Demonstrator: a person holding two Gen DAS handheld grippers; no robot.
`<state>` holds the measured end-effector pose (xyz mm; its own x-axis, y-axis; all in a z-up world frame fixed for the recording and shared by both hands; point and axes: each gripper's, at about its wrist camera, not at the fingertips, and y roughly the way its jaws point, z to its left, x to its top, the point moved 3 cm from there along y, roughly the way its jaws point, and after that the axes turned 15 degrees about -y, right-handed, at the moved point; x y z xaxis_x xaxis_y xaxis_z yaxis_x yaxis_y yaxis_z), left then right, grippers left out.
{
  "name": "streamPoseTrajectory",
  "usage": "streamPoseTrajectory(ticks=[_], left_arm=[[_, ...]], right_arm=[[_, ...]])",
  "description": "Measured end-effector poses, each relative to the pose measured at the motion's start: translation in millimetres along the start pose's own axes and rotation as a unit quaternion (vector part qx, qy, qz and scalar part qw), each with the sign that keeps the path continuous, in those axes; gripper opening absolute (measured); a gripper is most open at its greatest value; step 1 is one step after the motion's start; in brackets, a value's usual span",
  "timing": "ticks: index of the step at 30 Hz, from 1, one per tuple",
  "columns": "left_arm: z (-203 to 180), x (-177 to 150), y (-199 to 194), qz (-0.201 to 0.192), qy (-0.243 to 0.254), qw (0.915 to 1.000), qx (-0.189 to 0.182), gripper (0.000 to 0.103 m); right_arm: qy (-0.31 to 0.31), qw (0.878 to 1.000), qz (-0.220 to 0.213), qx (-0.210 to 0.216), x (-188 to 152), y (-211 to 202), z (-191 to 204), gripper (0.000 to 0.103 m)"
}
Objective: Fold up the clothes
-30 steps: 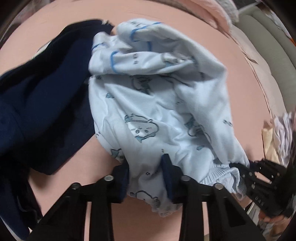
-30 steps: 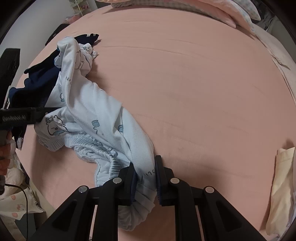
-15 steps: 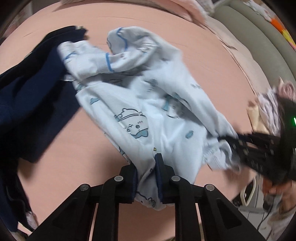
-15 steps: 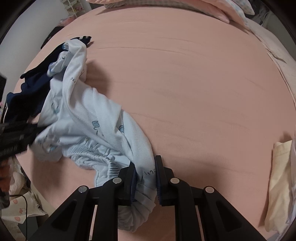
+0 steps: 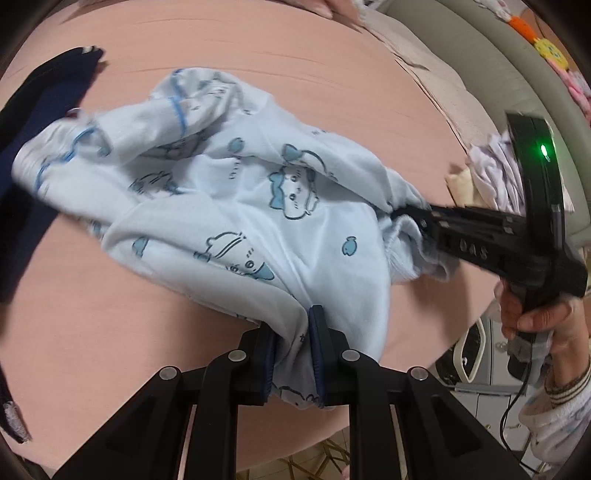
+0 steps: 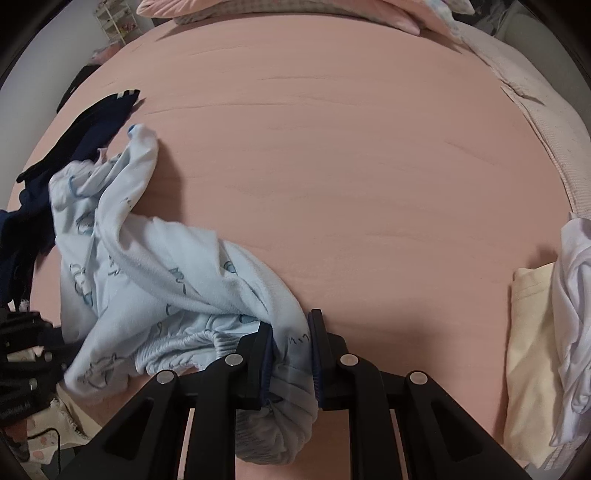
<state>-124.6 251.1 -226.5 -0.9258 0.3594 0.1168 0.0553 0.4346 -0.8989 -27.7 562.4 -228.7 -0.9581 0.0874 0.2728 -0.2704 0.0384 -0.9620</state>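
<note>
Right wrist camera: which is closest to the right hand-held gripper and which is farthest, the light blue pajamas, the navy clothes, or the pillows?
1. Light blue pajamas: clamped in the right hand-held gripper, trailing left.
2. Navy clothes: farther off, at the bed's left edge.
3. Pillows: farthest, at the far end of the pink bed.

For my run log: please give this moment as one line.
left tool: shut on pajama pants | right tool: shut on waistband | surface: pink bed
</note>
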Motion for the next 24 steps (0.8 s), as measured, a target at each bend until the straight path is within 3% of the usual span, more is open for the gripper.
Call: streamPoseTrajectory(ticks=[13,19,24], left_arm=[[-40.4,1.8,17.7,0.008,0.045,0.9989,0.008,0.015],[-43.2,-21.5,21.6,0.002,0.073,0.9971,0.022,0.015],[-44.2,-18.2,37.5,0.031,0.051,0.9980,0.020,0.015]], right_arm=[[0.029,0.999,-0.008,-0.020,14.3,7.5,6.2,0.015],[0.032,0.999,-0.024,-0.026,27.2,8.2,17.6,0.015],[0.027,0.999,-0.033,-0.027,31.3,11.0,34.0,0.015]])
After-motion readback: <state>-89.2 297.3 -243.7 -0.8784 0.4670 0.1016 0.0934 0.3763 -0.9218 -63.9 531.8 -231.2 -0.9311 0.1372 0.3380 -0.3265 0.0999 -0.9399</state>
